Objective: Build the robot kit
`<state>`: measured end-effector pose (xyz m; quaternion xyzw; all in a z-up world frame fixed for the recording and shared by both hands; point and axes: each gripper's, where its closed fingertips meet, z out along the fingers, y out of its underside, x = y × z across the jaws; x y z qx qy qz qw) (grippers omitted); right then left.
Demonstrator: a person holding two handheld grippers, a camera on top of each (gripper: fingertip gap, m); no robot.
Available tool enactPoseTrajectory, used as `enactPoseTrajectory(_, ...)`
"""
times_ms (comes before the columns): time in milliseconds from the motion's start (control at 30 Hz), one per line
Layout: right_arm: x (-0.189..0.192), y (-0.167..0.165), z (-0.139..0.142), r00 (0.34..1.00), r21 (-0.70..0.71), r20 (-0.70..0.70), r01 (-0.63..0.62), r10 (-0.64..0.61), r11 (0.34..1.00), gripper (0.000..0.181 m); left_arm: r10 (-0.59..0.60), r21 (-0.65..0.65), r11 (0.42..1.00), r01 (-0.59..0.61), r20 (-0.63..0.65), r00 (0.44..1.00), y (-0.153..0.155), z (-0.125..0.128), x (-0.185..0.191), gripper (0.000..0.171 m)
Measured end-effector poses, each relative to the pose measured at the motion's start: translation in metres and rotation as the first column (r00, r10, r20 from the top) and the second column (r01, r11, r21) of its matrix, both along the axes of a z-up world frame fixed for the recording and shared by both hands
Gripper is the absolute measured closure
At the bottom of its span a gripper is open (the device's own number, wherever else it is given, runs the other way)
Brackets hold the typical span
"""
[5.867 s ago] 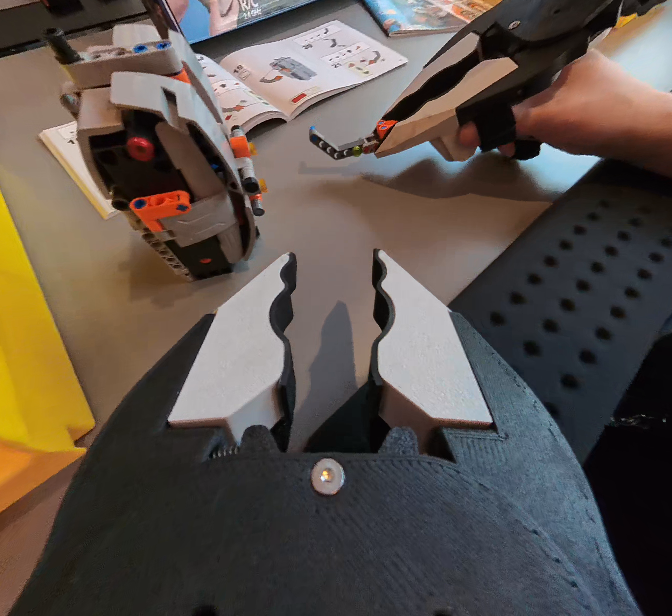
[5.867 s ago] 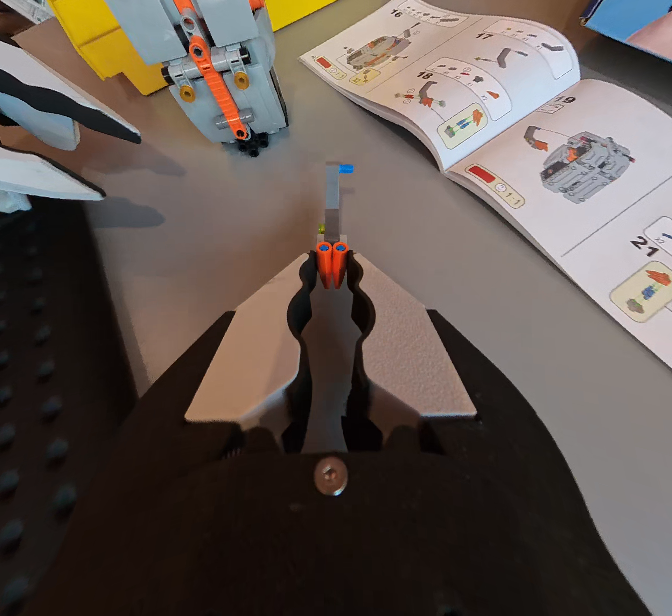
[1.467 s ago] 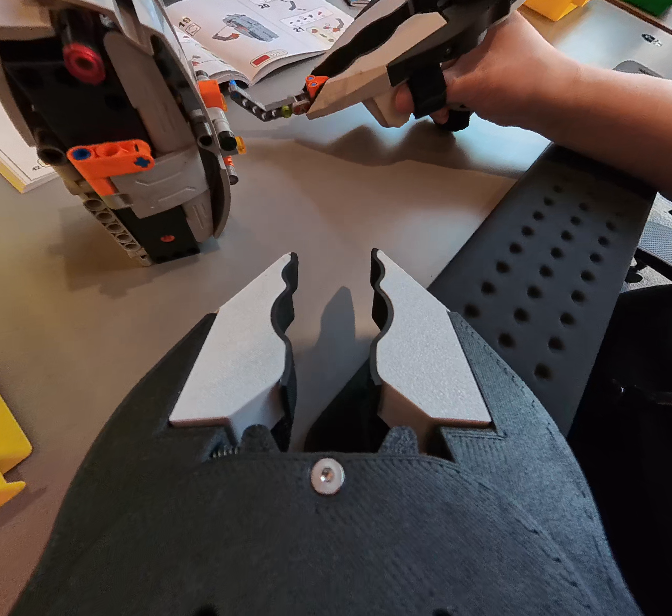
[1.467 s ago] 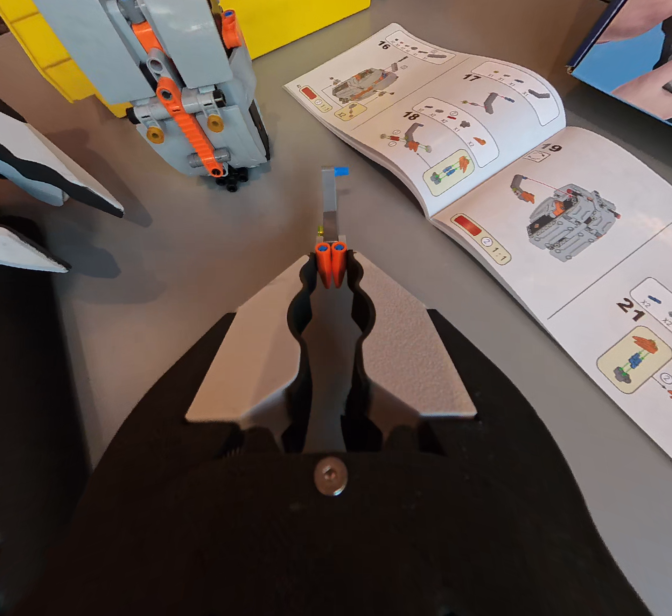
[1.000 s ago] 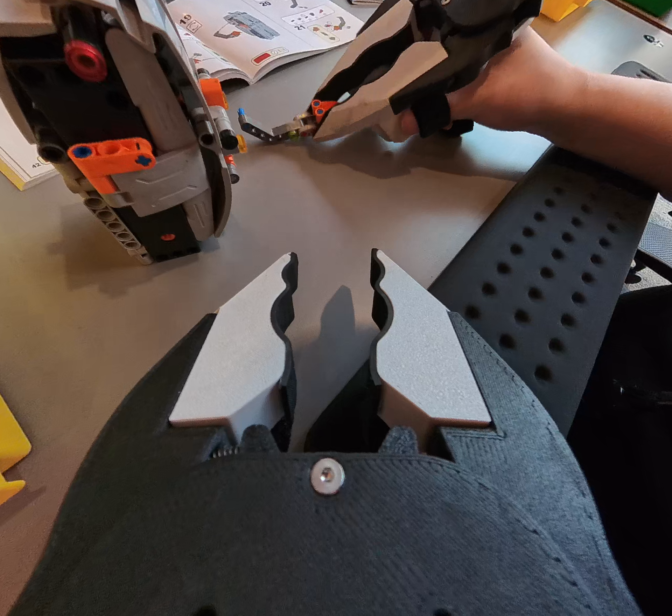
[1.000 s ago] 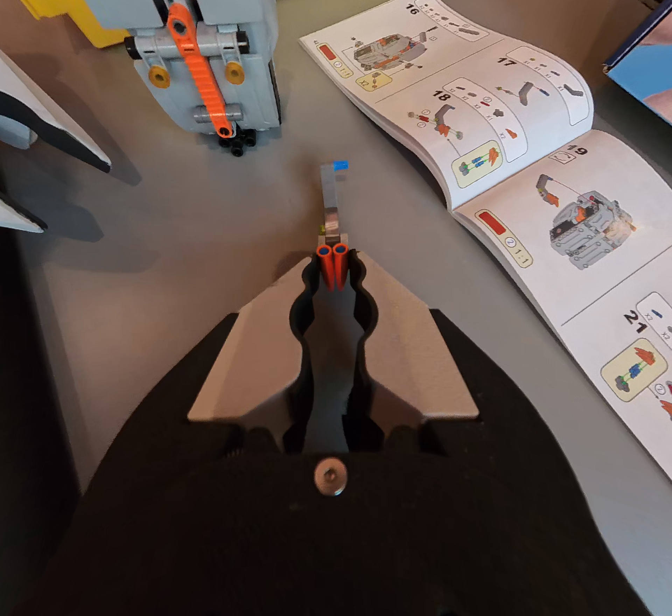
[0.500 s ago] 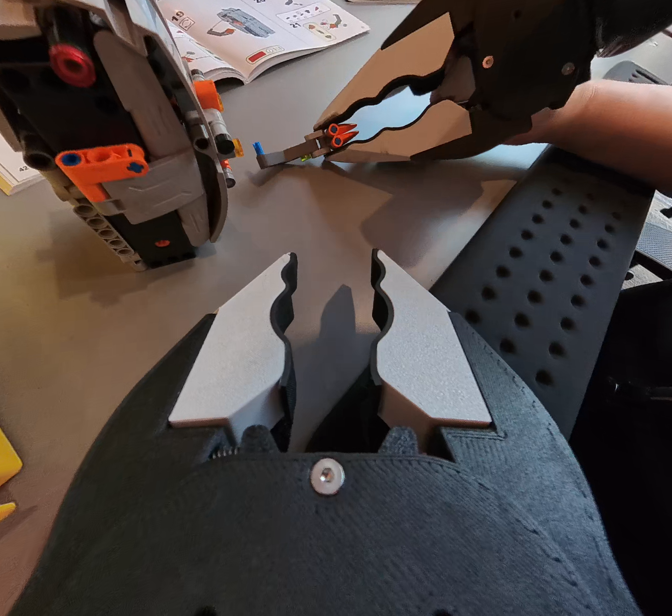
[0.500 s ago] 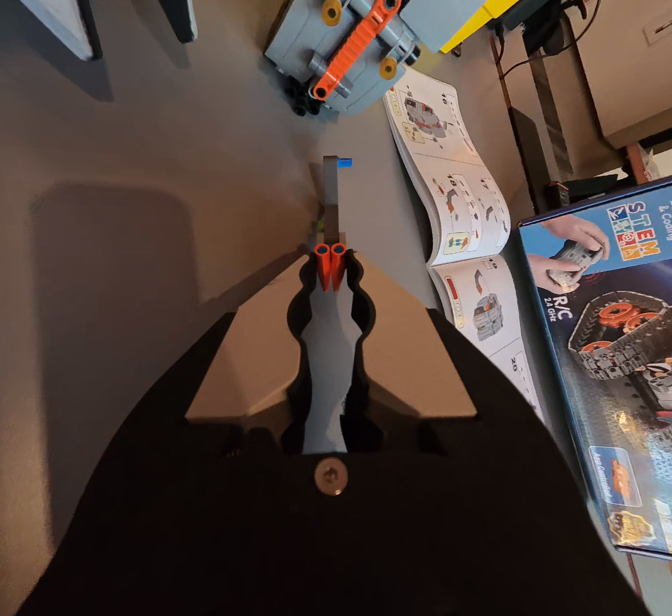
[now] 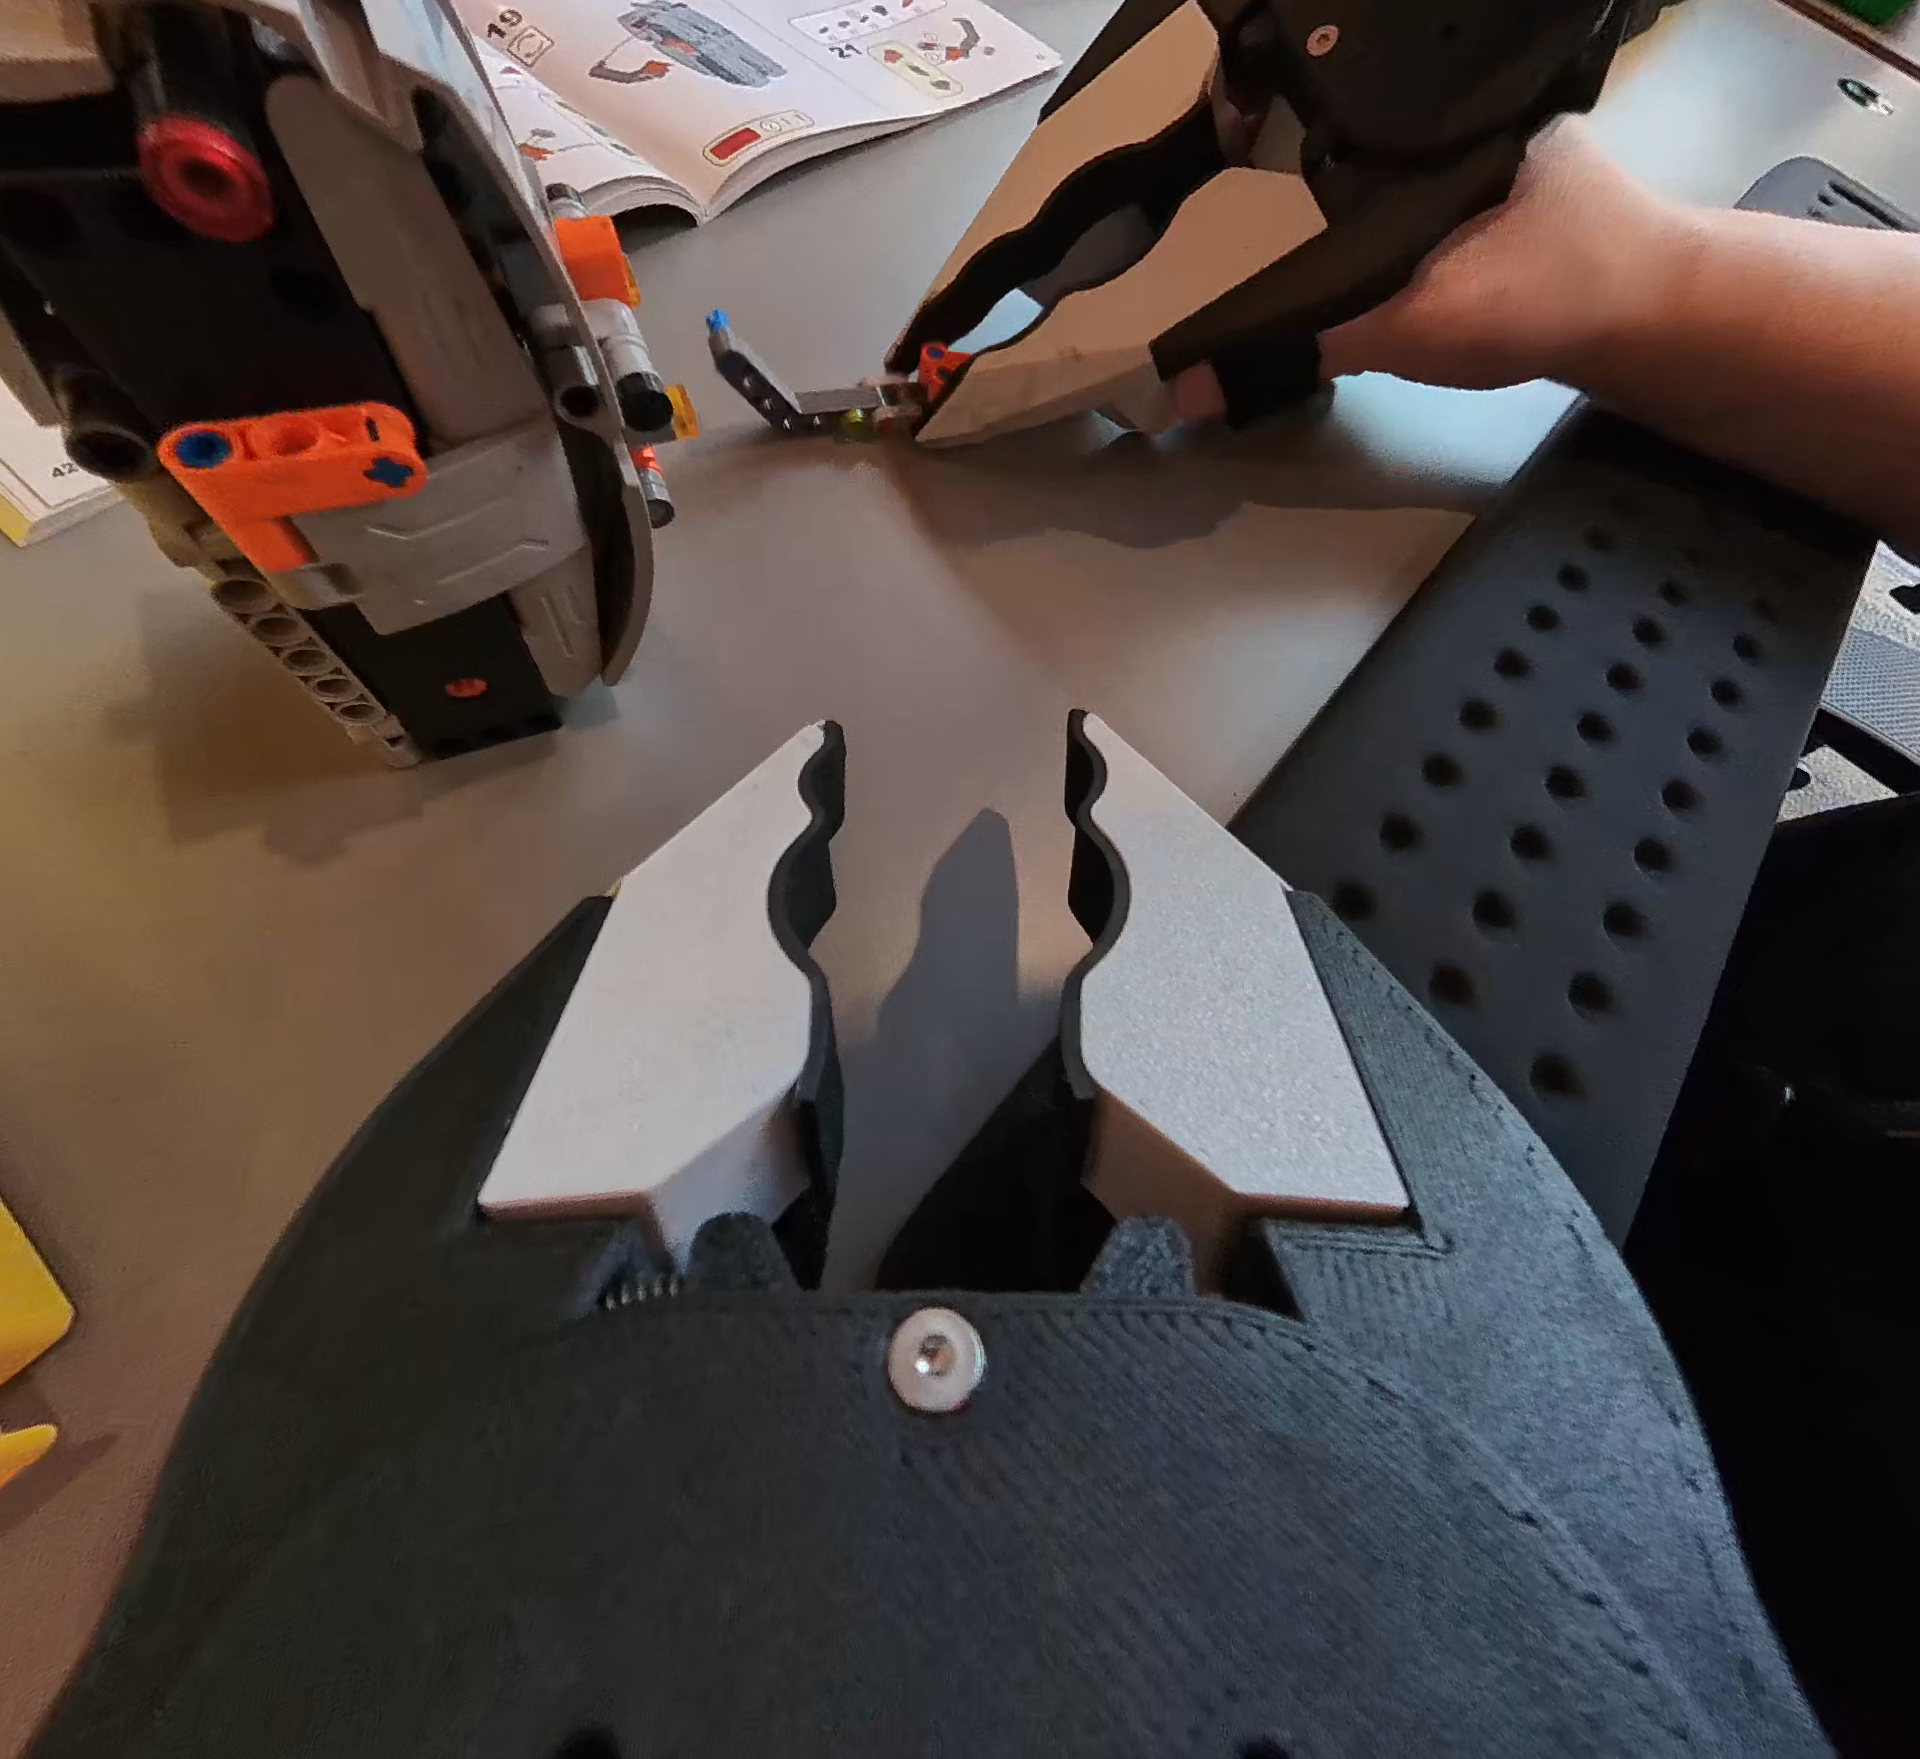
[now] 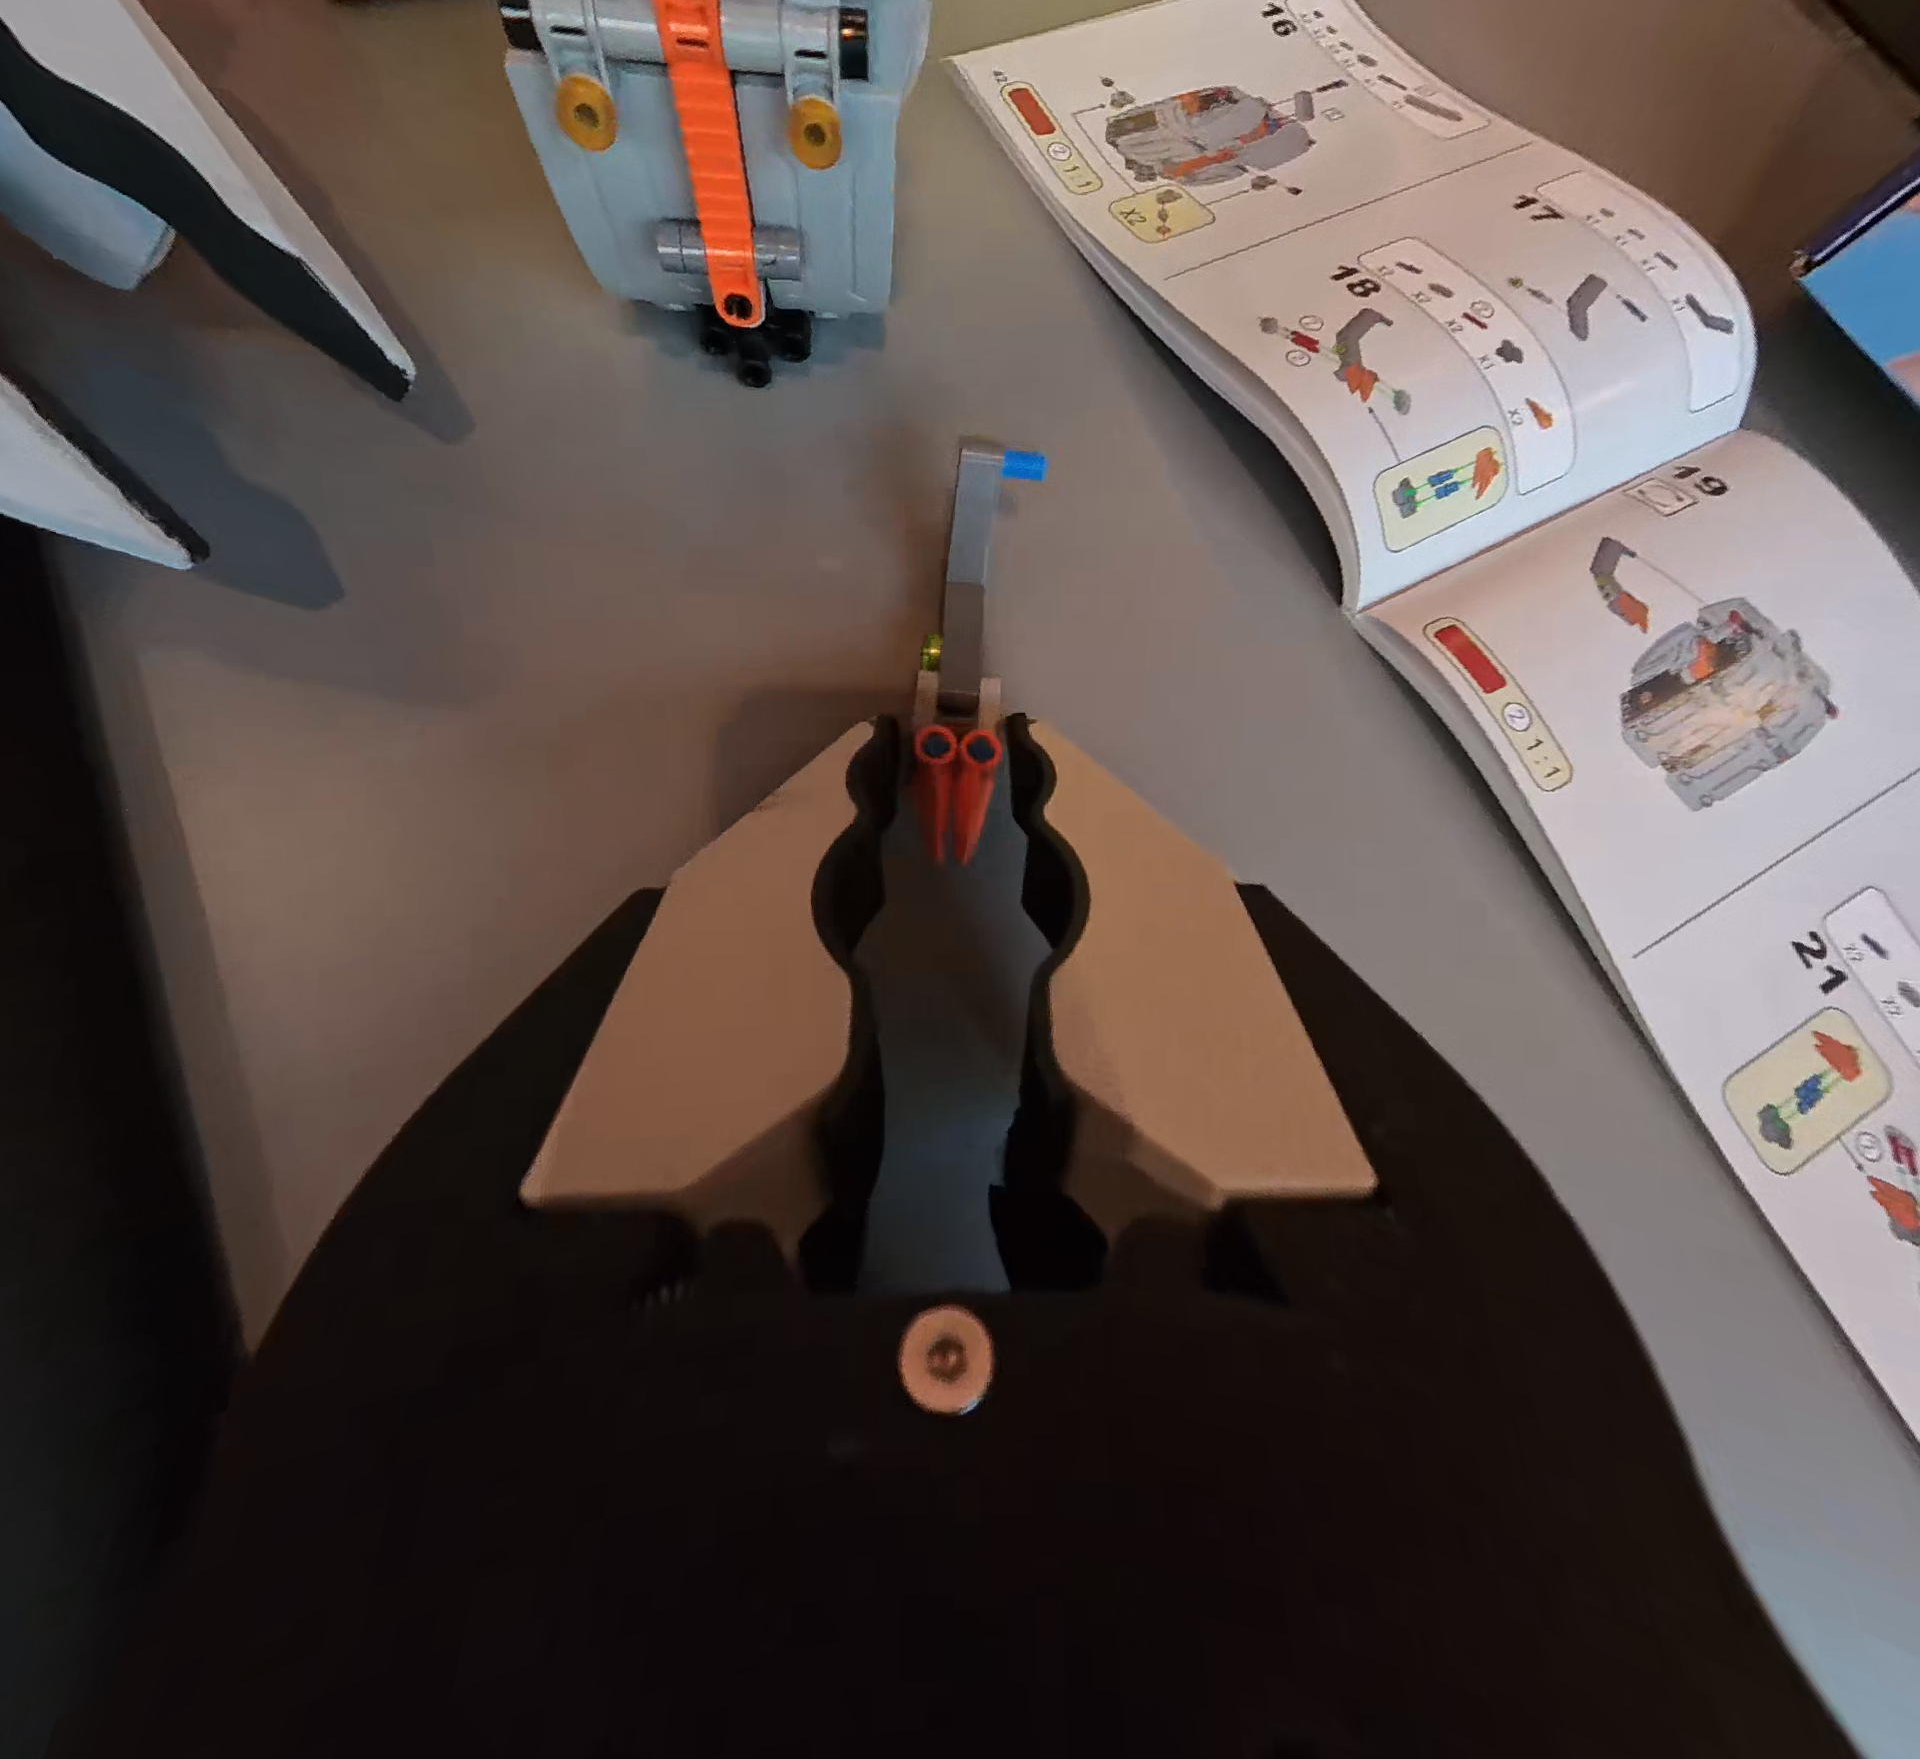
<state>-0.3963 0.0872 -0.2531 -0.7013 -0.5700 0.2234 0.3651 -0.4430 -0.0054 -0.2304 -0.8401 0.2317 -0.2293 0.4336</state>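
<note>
grey-orange brick model point(image 10: 707, 99) standing ahead, open manual point(image 10: 1455, 421) lying right | right gripper point(image 10: 956, 743) pinching small grey bent brick arm point(image 10: 971, 556) | left gripper point(image 9: 951, 743) hanging half-open, gripping nothing

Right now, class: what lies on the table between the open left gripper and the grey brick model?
Nothing: the left wrist view shows bare grey table between the left gripper and the brick model.

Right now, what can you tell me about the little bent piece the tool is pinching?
The little bent piece is a small grey plastic building-toy part, shaped like an elbow. A blue peg sticks out of its far end, and a tiny yellow-green bit sits at the bend. Two orange pointed parts at its near end are pinched by the right tool. In the left wrist view its bend lies low on the grey table, its far end tilting up toward the grey and orange model, not touching it.
</note>
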Motion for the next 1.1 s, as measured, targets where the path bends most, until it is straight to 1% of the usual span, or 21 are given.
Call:
enactPoseTrajectory(67, -0.001, -0.004, 0.000, 1.000, -0.063, -0.015, -0.009, 0.008, 0.998, 0.141, 0.006, -0.005, 1.000, -0.006, -0.013, 1.000, 0.000, -0.001, -0.002, 0.129)
enactPoseTrajectory(133, 0.005, -0.007, 0.003, 1.000, -0.140, -0.009, -0.005, 0.004, 0.990, 0.129, 0.020, -0.010, 1.000, -0.020, -0.030, 0.999, 0.001, 0.000, -0.005, 0.129)
enactPoseTrajectory(233, 0.020, 0.007, 0.042, 0.996, -0.198, -0.070, 0.040, -0.055, 0.979, 0.125, 0.036, -0.014, 0.999, -0.037, -0.051, 0.998, 0.000, 0.003, -0.010, 0.129)
enactPoseTrajectory(267, 0.031, 0.020, 0.056, 0.994, -0.187, -0.039, 0.090, -0.099, 0.978, 0.125, 0.040, -0.014, 0.999, -0.041, -0.057, 0.998, 0.000, 0.005, -0.011, 0.129)
enactPoseTrajectory(300, 0.048, 0.038, 0.068, 0.984, -0.152, 0.044, 0.175, -0.170, 0.973, 0.125, 0.043, -0.015, 0.999, -0.044, -0.064, 0.997, 0.000, 0.007, -0.012, 0.129)
enactPoseTrajectory(333, 0.070, 0.055, 0.079, 0.952, -0.094, 0.170, 0.275, -0.257, 0.957, 0.125, 0.046, -0.016, 0.999, -0.048, -0.071, 0.996, 0.000, 0.008, -0.013, 0.129)
enactPoseTrajectory(367, 0.095, 0.068, 0.090, 0.889, -0.018, 0.309, 0.360, -0.337, 0.933, 0.126, 0.049, -0.020, 0.998, -0.051, -0.080, 0.996, 0.000, 0.009, -0.013, 0.129)
enactPoseTrajectory(400, 0.120, 0.071, 0.101, 0.802, 0.051, 0.447, 0.418, -0.396, 0.907, 0.132, 0.053, -0.026, 0.998, -0.056, -0.092, 0.994, 0.000, 0.010, -0.014, 0.129)
enactPoseTrajectory(433, 0.141, 0.063, 0.109, 0.705, 0.083, 0.585, 0.439, -0.401, 0.894, 0.148, 0.059, -0.032, 0.998, -0.063, -0.106, 0.993, 0.001, 0.010, -0.014, 0.128)
enactPoseTrajectory(467, 0.157, 0.049, 0.115, 0.606, 0.095, 0.707, 0.429, -0.365, 0.898, 0.158, 0.066, -0.040, 0.997, -0.071, -0.120, 0.991, 0.001, 0.011, -0.015, 0.128)
enactPoseTrajectory(500, 0.170, 0.037, 0.122, 0.497, 0.132, 0.803, 0.389, -0.329, 0.912, 0.162, 0.070, -0.050, 0.996, -0.077, -0.131, 0.989, 0.001, 0.012, -0.014, 0.128)
enactPoseTrajectory(533, 0.181, 0.027, 0.128, 0.387, 0.161, 0.878, 0.316, -0.281, 0.935, 0.173, 0.070, -0.058, 0.995, -0.079, -0.142, 0.987, 0.001, 0.013, -0.013, 0.127)
enactPoseTrajectory(567, 0.190, 0.014, 0.132, 0.275, 0.150, 0.936, 0.248, -0.218, 0.957, 0.181, 0.071, -0.065, 0.994, -0.082, -0.156, 0.985, 0.001, 0.014, -0.011, 0.127)
enactPoseTrajectory(600, 0.201, 0.002, 0.137, 0.161, 0.130, 0.973, 0.207, -0.165, 0.970, 0.181, 0.075, -0.073, 0.993, -0.089, -0.172, 0.982, 0.000, 0.014, -0.011, 0.127)
enactPoseTrajectory(667, 0.227, -0.008, 0.158, -0.079, 0.188, 0.981, 0.161, -0.178, 0.969, 0.181, 0.087, -0.072, 0.992, -0.103, -0.192, 0.978, 0.001, 0.015, -0.008, 0.126)
enactPoseTrajectory(700, 0.235, -0.014, 0.167, -0.156, 0.200, 0.972, 0.150, -0.176, 0.968, 0.181, 0.096, -0.067, 0.992, -0.111, -0.197, 0.976, 0.001, 0.016, -0.007, 0.127)
enactPoseTrajectory(767, 0.251, -0.024, 0.185, -0.278, 0.239, 0.940, 0.119, -0.199, 0.964, 0.181, 0.129, -0.053, 0.988, -0.144, -0.220, 0.967, 0.004, 0.020, -0.012, 0.128)
enactPoseTrajectory(833, 0.265, -0.035, 0.196, -0.363, 0.246, 0.910, 0.089, -0.198, 0.965, 0.181, 0.149, -0.058, 0.984, -0.166, -0.228, 0.962, 0.005, 0.026, -0.016, 0.128)
enactPoseTrajectory(867, 0.270, -0.040, 0.200, -0.391, 0.237, 0.900, 0.070, -0.192, 0.969, 0.181, 0.152, -0.064, 0.983, -0.171, -0.233, 0.961, 0.005, 0.030, -0.017, 0.128)
enactPoseTrajectory(1033, 0.293, -0.057, 0.199, -0.449, 0.164, 0.883, 0.022, -0.137, 0.986, 0.181, 0.174, -0.055, 0.978, -0.200, -0.311, 0.934, 0.005, 0.044, -0.026, 0.126)
enactPoseTrajectory(1100, 0.301, -0.060, 0.199, -0.455, 0.155, 0.882, 0.035, -0.122, 0.987, 0.181, 0.184, -0.040, 0.978, -0.207, -0.317, 0.930, 0.005, 0.049, -0.024, 0.126)
